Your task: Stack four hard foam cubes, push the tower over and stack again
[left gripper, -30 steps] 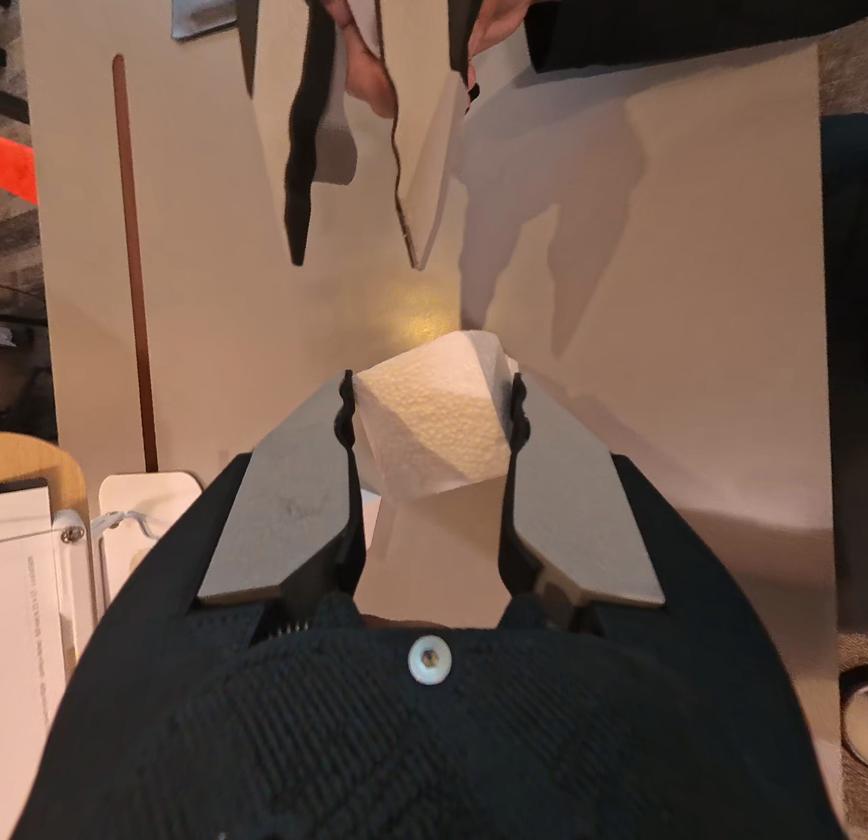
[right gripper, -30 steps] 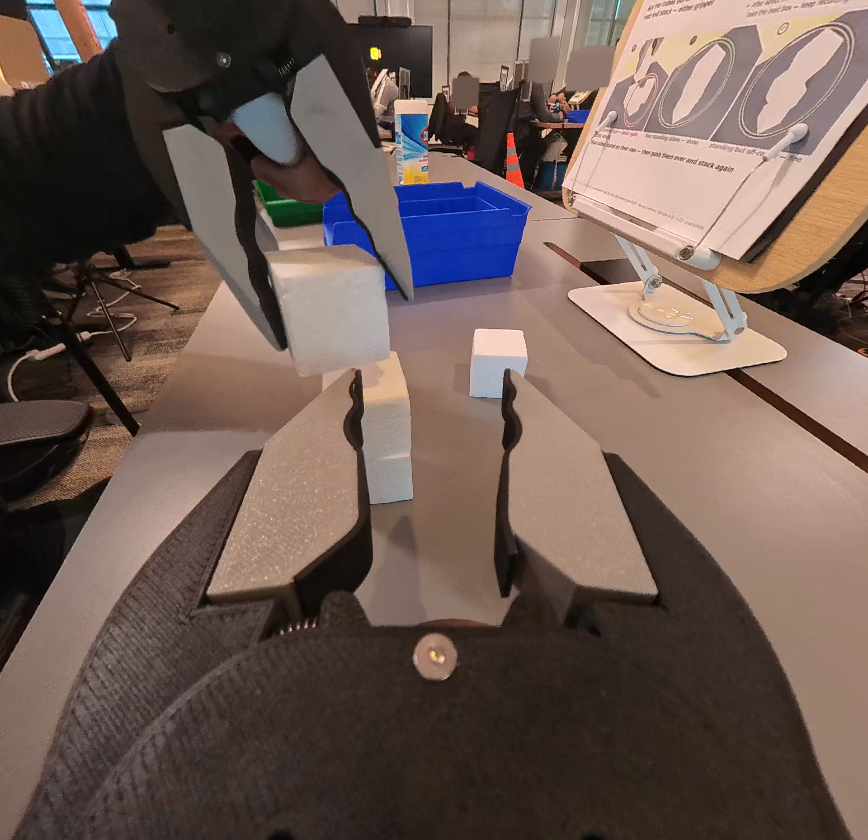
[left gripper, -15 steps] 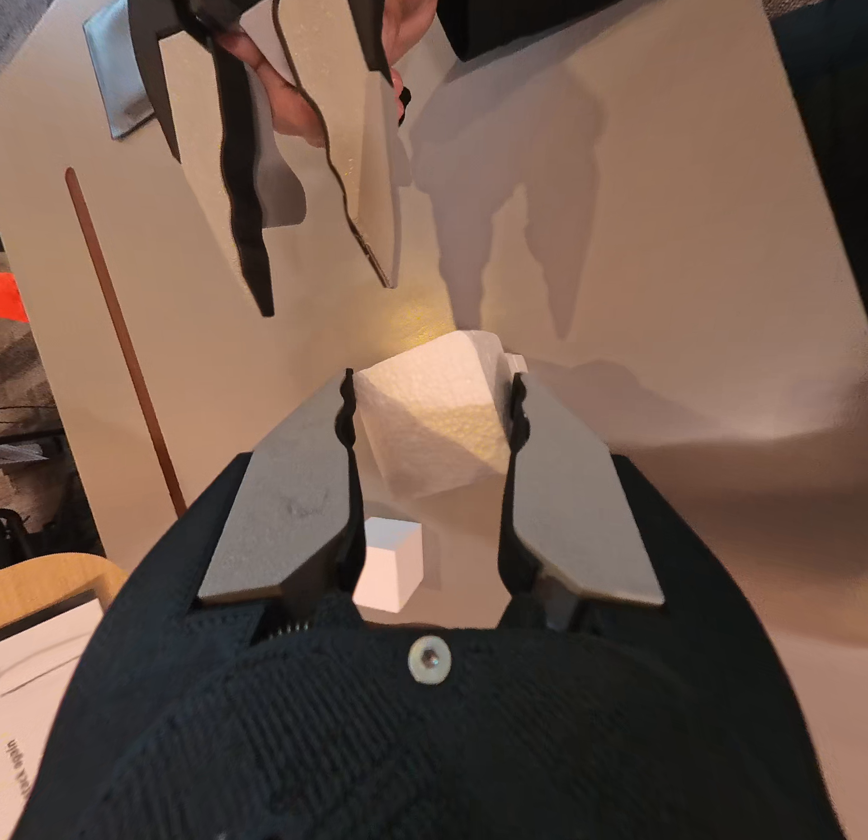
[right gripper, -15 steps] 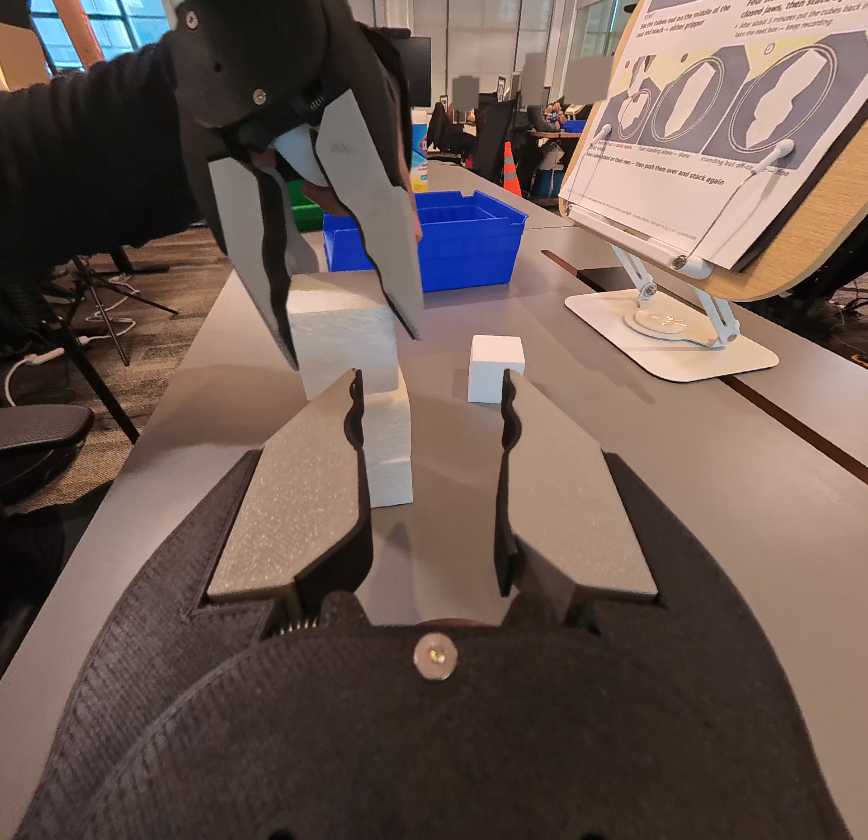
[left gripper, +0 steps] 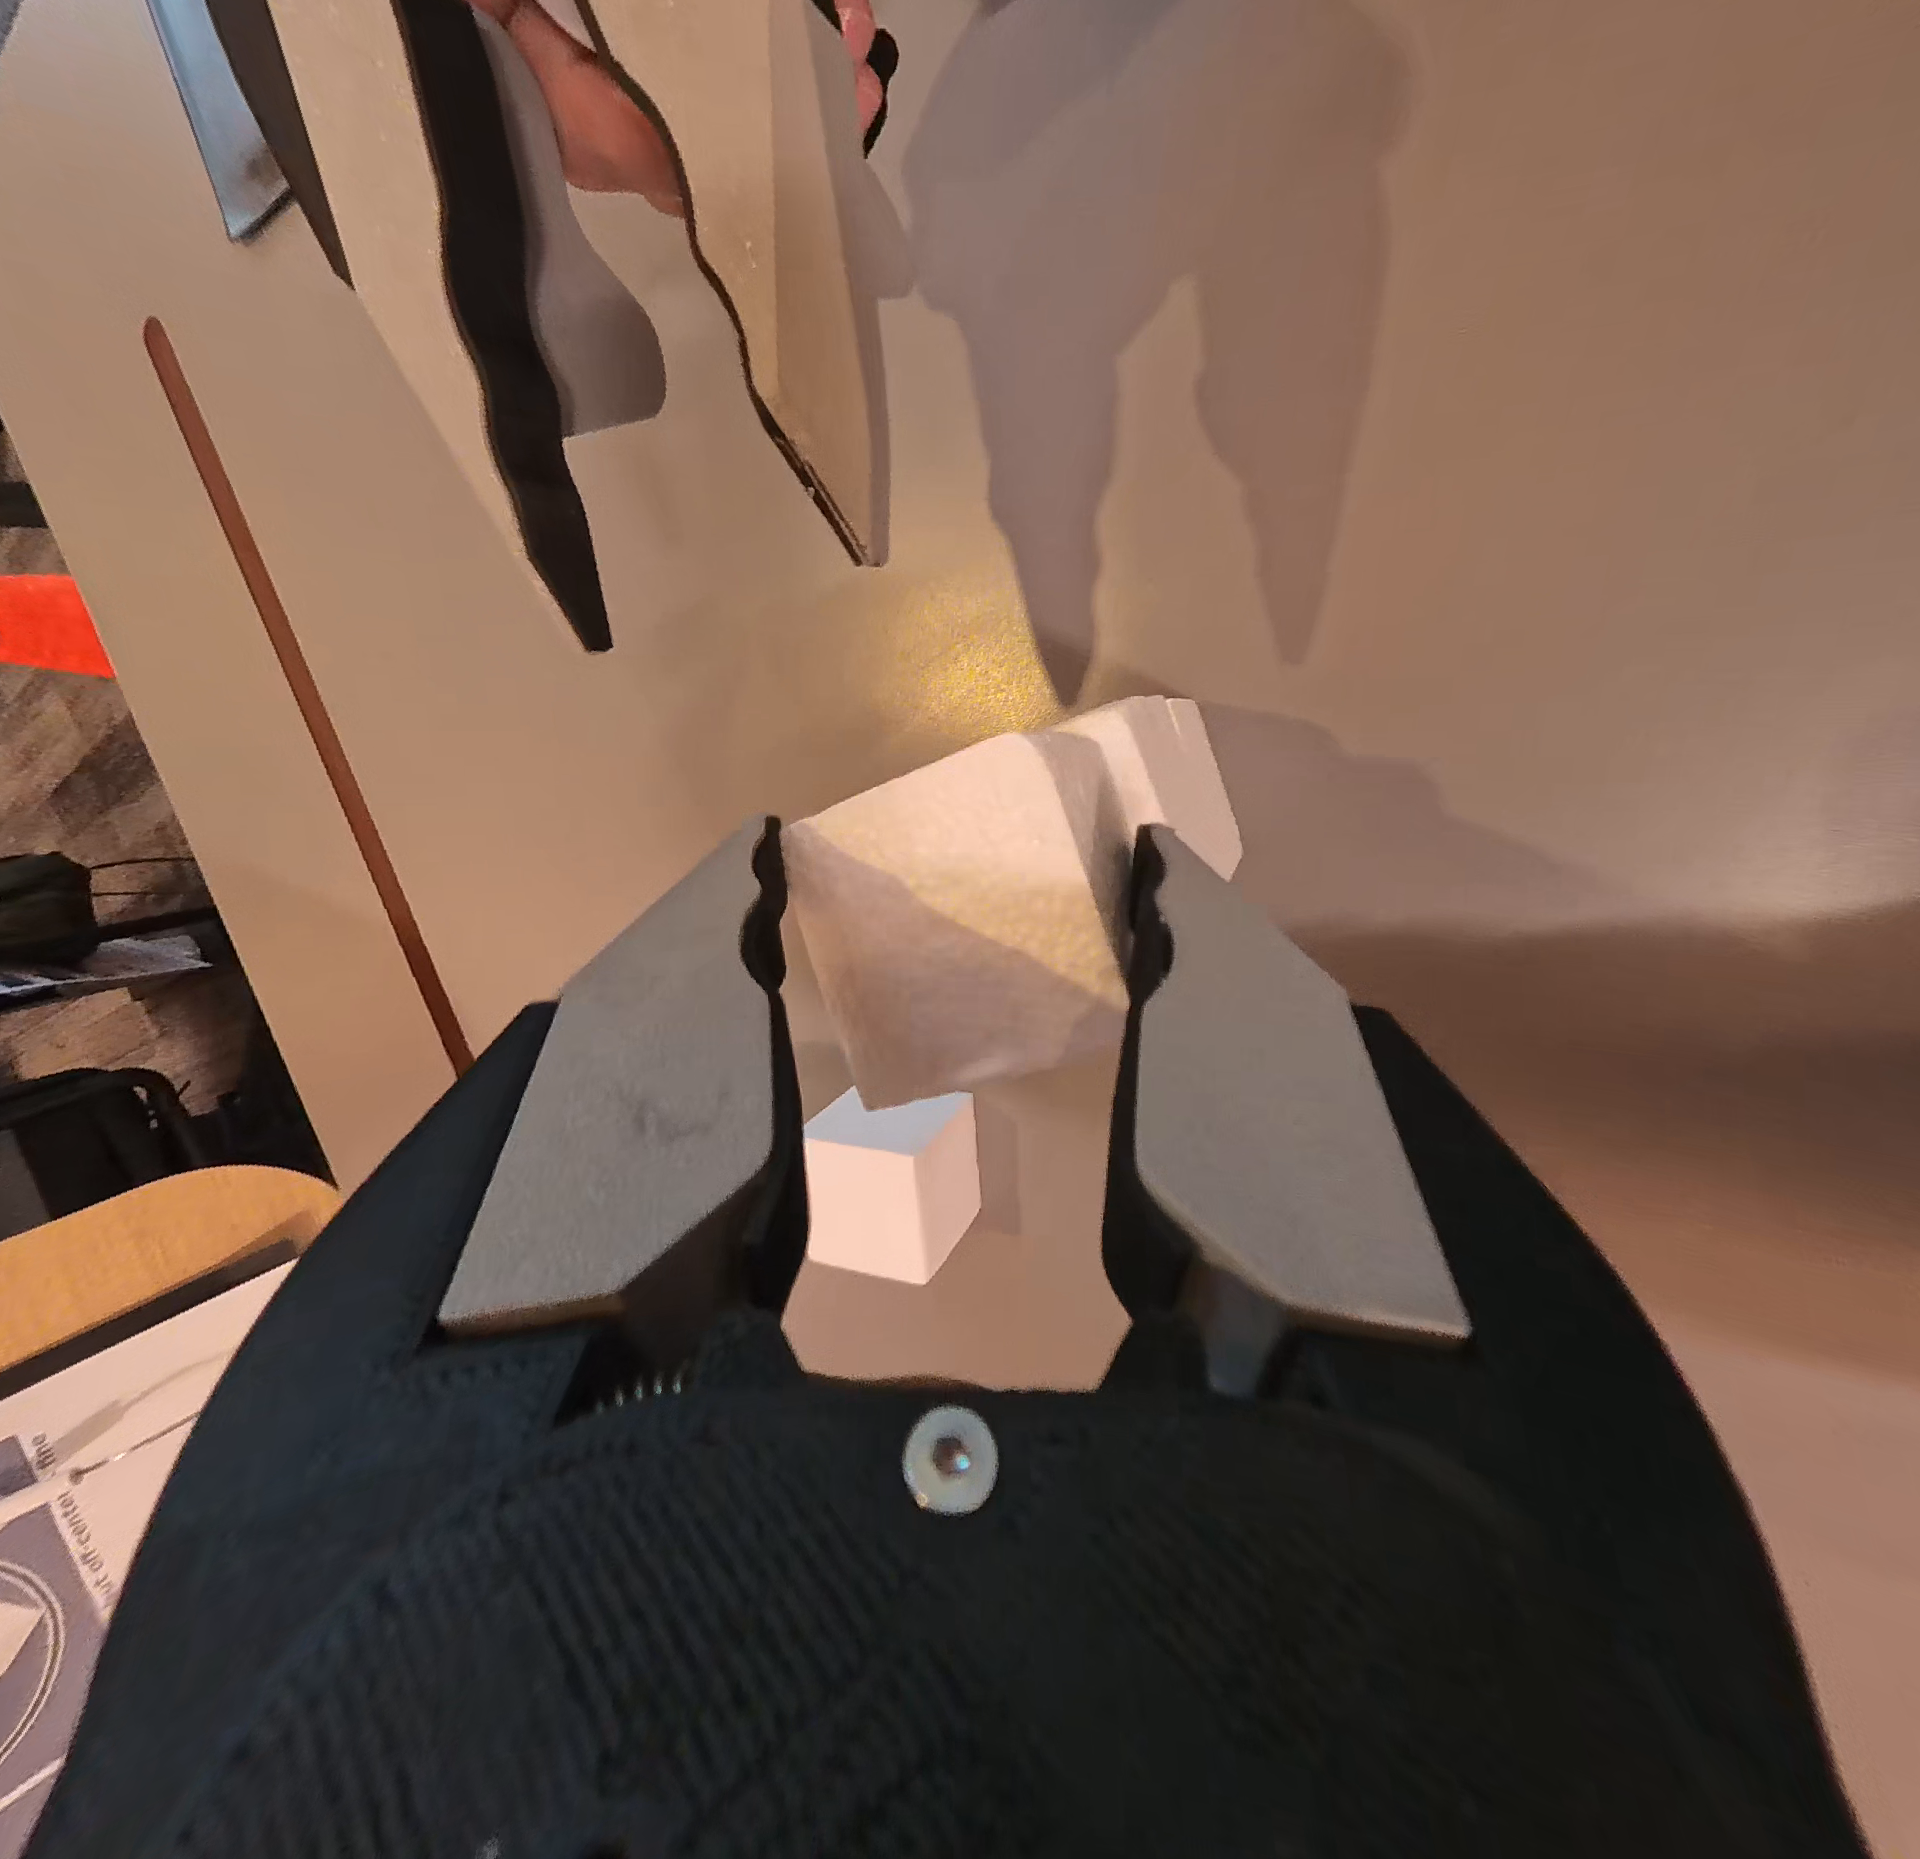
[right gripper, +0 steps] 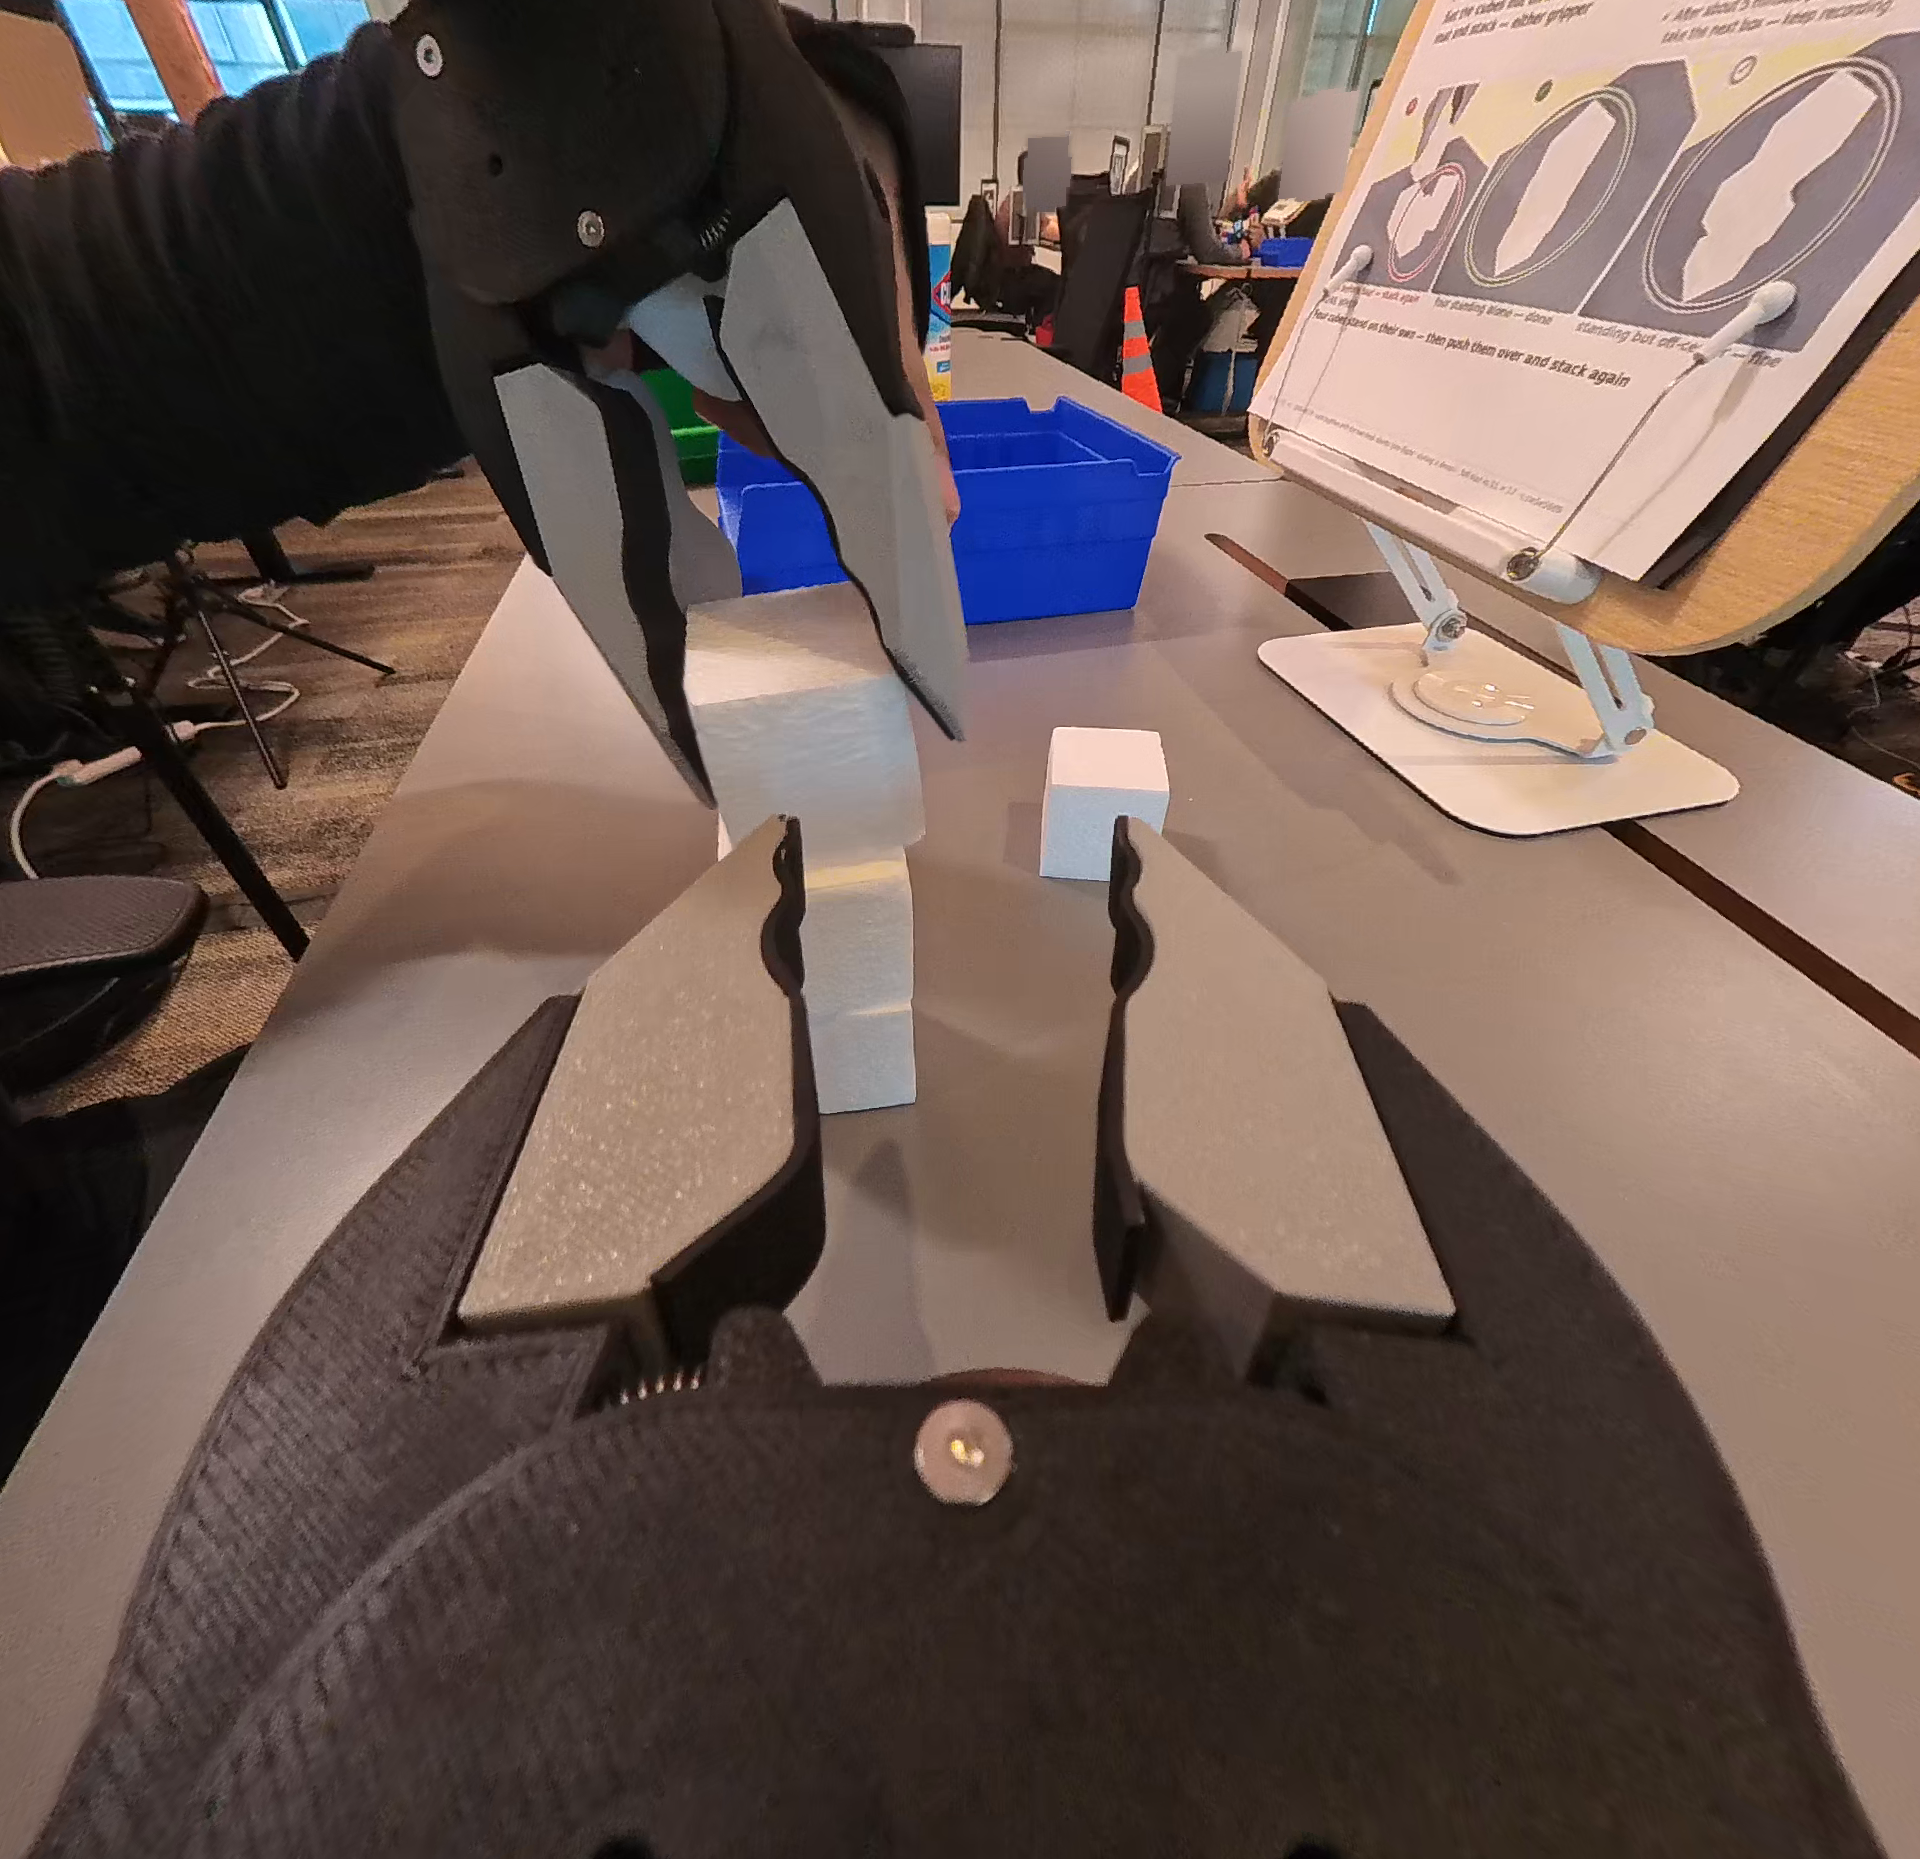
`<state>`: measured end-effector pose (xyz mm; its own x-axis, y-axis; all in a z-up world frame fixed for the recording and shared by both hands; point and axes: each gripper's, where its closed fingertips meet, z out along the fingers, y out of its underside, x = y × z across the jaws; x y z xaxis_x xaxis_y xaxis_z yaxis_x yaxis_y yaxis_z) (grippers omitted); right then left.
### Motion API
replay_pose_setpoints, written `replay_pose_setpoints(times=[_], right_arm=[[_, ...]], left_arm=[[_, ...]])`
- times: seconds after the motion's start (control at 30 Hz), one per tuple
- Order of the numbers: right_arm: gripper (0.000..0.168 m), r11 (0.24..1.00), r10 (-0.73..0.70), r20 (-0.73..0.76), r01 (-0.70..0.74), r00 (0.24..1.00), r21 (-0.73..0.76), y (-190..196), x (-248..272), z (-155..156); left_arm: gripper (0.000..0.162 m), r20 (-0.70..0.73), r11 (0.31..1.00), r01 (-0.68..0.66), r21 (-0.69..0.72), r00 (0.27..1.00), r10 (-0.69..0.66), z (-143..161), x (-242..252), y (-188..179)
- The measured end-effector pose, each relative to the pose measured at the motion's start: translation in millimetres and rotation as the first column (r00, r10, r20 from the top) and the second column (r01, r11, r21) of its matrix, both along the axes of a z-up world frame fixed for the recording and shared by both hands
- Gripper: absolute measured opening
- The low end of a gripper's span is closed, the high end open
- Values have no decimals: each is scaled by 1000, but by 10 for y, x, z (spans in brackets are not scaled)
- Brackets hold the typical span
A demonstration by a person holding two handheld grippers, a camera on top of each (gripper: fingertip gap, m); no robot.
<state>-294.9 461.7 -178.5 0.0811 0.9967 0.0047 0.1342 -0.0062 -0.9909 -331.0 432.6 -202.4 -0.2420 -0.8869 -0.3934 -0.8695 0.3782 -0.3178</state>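
My left gripper is shut on a white foam cube. In the right wrist view it comes down from the upper left and holds that cube right on top of a two-cube stack. I cannot tell whether the cube rests on the stack. The stack's edge shows behind the held cube. A fourth cube lies loose on the grey table, to the right of the stack; it also shows in the left wrist view. My right gripper is open and empty, low, just in front of the stack.
A blue bin stands behind the stack. A wooden document stand with a printed sheet is on its white base at the right. The table's left edge drops to a carpeted floor with a chair. The right gripper shows in the left wrist view. Some 6 centimeters of space lies between my two pairs of fingers.
My left gripper has come down and to the right with the cube, from above and left of the stack to directly on top of it. The right gripper stays open and has barely moved.
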Motion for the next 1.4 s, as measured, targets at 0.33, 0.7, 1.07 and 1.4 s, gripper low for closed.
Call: replay_pose_setpoints(times=[0.33,0.7,1.07,1.4], right_arm=[[57,1000,2,3,-2,1000,-1,-5,-4,-7],[57,1000,3,-2,-3,1000,2,-11,3,10],[57,1000,2,-4,-2,1000,1,-11,6,14],[57,1000,3,1,-3,1000,1,-9,1,2]], left_arm=[[66,19,1000,-28,-3,999,28,36,40,-9],[66,13,1000,-25,-12,1000,25,2,65,-41],[66,17,999,-40,6,999,40,-26,65,-11],[66,43,997,-70,-26,997,71,16,50,-13]])
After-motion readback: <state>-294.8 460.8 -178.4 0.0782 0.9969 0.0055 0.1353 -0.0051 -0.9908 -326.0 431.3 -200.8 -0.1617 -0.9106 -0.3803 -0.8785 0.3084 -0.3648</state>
